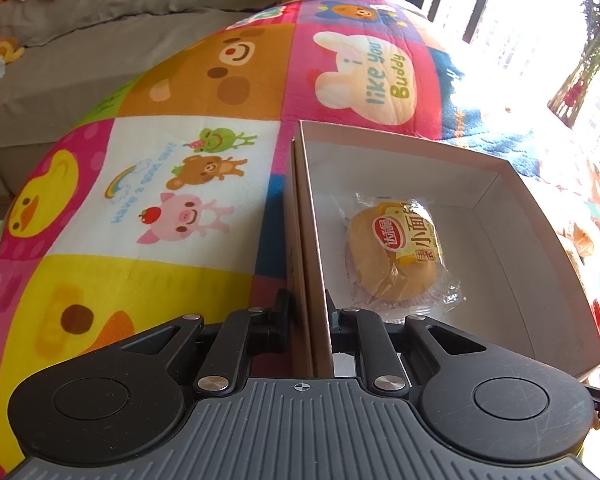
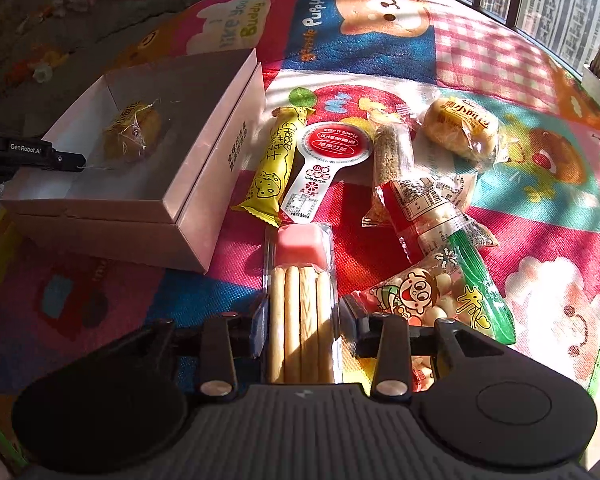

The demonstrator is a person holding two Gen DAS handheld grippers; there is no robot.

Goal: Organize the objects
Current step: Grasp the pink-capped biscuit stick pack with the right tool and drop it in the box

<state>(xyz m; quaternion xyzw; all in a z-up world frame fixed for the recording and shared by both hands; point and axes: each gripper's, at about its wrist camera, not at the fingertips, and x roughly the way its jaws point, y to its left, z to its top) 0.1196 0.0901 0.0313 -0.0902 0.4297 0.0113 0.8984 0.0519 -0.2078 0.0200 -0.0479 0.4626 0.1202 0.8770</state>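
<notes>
One wrapped bun [image 1: 396,256] already lies in the box [image 1: 500,184]; the other snacks wait beside it on the play mat [image 2: 500,240]. The left claw [image 1: 310,320] is pressed together on the box's near wall, steadying it. The right claw [image 2: 302,320] pinches the biscuit-stick pack [image 2: 300,304]. Only the right view shows the remaining pile: cheese stick [image 2: 276,160], second bun [image 2: 460,128], candy bag [image 2: 416,292].
</notes>
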